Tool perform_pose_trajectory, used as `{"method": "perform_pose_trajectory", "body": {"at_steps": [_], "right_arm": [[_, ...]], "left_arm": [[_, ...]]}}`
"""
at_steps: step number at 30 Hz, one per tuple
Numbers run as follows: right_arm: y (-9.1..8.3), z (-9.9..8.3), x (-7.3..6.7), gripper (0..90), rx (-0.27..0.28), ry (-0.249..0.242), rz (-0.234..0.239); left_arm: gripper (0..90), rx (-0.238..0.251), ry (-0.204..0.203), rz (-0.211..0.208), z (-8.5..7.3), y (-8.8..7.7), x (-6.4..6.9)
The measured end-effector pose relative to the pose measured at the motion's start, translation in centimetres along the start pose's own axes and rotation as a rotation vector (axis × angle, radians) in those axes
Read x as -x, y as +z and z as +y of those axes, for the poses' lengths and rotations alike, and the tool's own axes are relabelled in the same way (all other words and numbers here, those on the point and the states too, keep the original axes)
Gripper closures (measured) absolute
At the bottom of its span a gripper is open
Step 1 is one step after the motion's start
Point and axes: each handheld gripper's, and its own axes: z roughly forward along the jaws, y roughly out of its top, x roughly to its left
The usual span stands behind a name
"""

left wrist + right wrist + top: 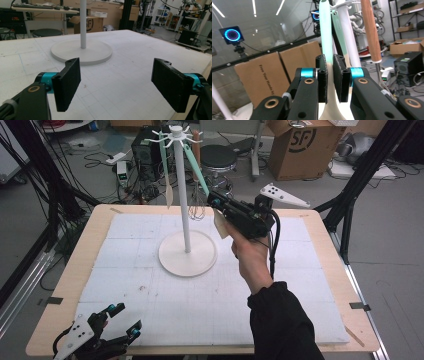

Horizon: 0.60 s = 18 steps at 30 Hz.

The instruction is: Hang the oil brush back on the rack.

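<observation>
- Right gripper [216, 200]: jaws clamped on mint-green-handled spatula with cream blade [325, 35], which slants from a hook atop the white utensil stand [186, 220].
- Left gripper [122, 317]: jaws wide apart, nothing between, low over white foam mat [150, 285].

Rack stand mid-table, grippers on opposite sides

The stand [187, 255] is set centre-far; the right gripper [216, 200] is raised just right of it, the left gripper [122, 320] parked near-left.

Mint-handled spatula [200, 172] (beige blade) slanting from rack [187, 195] hook
</observation>
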Motion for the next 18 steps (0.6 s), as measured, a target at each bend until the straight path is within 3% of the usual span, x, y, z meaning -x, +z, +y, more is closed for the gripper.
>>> {"method": "perform_pose_trajectory", "body": {"at_steps": [18], "right_arm": [[1.4, -0.1, 0.2, 82.9, -0.039, -0.026, -0.057]], "left_arm": [[24.2, 0.006, -0.012, 0.003, 0.0, -0.2, -0.3]]}}
